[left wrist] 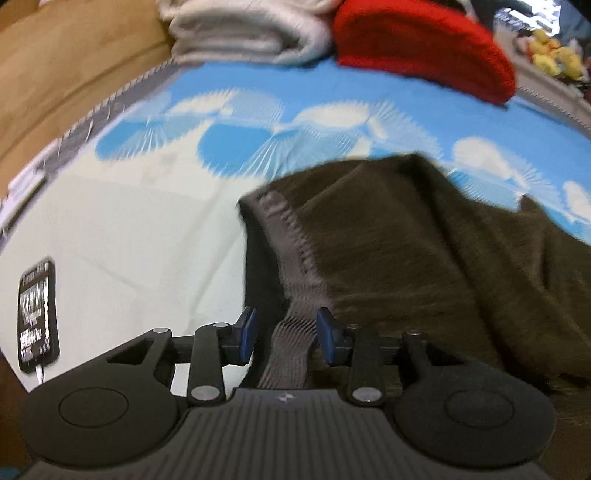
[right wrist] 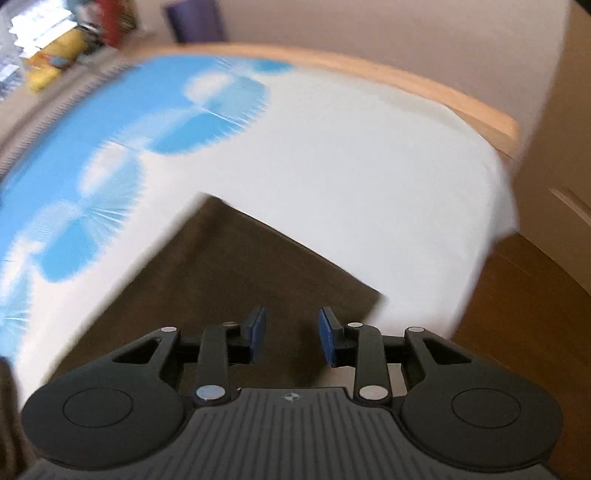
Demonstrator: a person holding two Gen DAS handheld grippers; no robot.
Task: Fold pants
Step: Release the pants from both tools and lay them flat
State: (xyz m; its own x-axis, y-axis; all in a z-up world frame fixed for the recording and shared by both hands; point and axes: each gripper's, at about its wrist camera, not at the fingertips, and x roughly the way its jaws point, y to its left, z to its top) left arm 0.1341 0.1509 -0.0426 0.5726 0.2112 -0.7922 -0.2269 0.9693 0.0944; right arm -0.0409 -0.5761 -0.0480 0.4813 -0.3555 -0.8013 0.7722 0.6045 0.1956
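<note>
On the bed, over a blue-and-white patterned sheet, the dark brown pants lay partly bunched, their grey elastic waistband turned up and running back between the fingers of the left gripper. Its blue pads stood apart on either side of the band, so it was released, not clenched. The right gripper was likewise spread, hovering low over a flat squared end of the pants, apparently a leg hem; whether it touched the cloth could not be told through the blur.

Judging by this, the step in hand was taking hold at both ends, before any fold was made. Next, each gripper would need to close on its edge, the left on the waistband, and lift together to bring one end over the other.

Folded white towels, a red garment and a phone lay well apart from the pants.
</note>
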